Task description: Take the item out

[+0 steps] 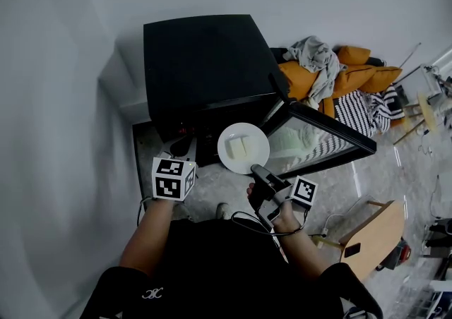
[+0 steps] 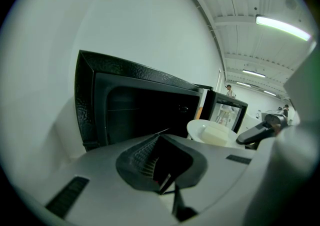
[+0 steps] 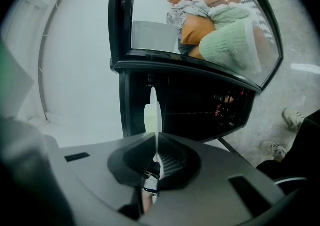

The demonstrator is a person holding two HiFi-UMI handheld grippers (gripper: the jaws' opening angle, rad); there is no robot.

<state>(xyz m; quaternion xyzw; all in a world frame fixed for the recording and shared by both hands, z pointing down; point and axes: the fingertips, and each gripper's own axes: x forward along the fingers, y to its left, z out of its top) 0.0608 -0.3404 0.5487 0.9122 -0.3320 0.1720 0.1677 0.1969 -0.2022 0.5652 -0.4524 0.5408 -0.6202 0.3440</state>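
Pinching the near rim of a round white plate [image 1: 244,148], the right gripper [image 1: 258,170] holds it just ahead of its jaws, outside the open black box-shaped microwave oven [image 1: 205,63], with two pale rectangular blocks [image 1: 239,147] lying on it. The left gripper [image 2: 161,140], jaws pressed together on nothing, sits left of the plate and faces the oven's dark cavity. The oven's glass-paned door [image 1: 321,134] stands swung open to the right gripper's right.

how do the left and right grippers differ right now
The right gripper clamps the white plate by its rim in its jaws; the left gripper has its jaws shut on nothing. The right gripper sits by the open door, the left gripper nearer the wall. Both carry marker cubes.
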